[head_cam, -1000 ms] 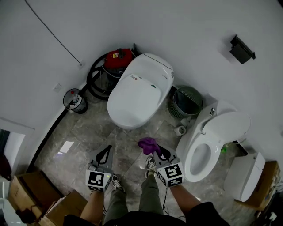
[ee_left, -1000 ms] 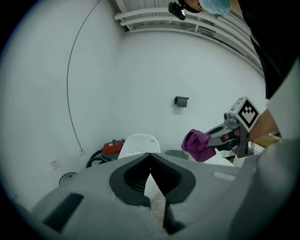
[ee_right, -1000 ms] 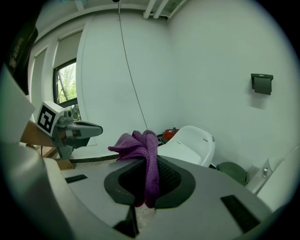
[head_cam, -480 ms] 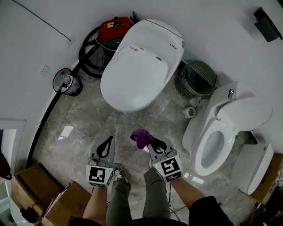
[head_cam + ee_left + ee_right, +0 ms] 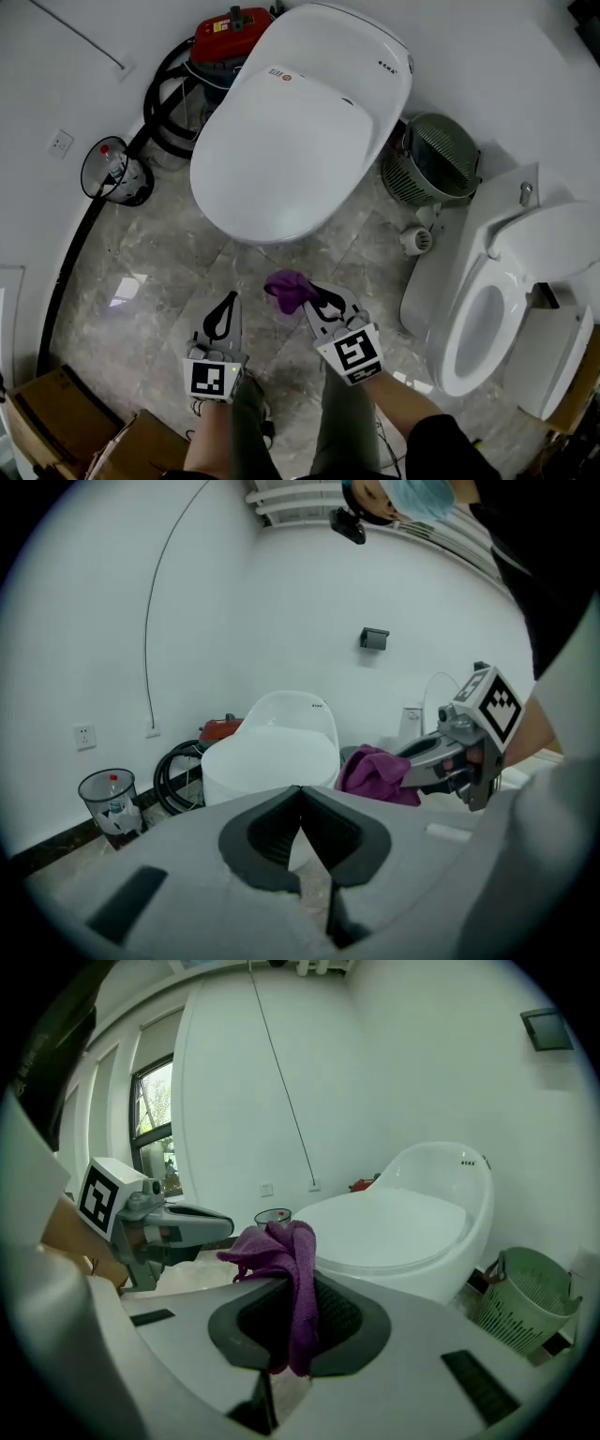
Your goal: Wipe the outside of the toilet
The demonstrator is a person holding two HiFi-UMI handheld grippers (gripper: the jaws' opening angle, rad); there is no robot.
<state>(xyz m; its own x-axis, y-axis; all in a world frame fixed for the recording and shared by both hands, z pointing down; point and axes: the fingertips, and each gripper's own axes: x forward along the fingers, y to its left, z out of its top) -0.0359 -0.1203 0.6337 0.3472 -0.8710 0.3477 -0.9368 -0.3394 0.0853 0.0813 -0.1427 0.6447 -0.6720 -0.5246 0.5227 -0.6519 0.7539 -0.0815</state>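
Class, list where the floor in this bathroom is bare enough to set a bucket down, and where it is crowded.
Bare floor lies between the wire bin, the front of the closed toilet and the left gripper. Crowded: the gap between the two toilets, filled by the green basket and paper roll beside the open toilet.

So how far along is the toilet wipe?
Done: the cloth is clamped in the right gripper. In hand: it is held short of the toilet, not touching. Left: all the wiping; the left gripper is shut, empty.
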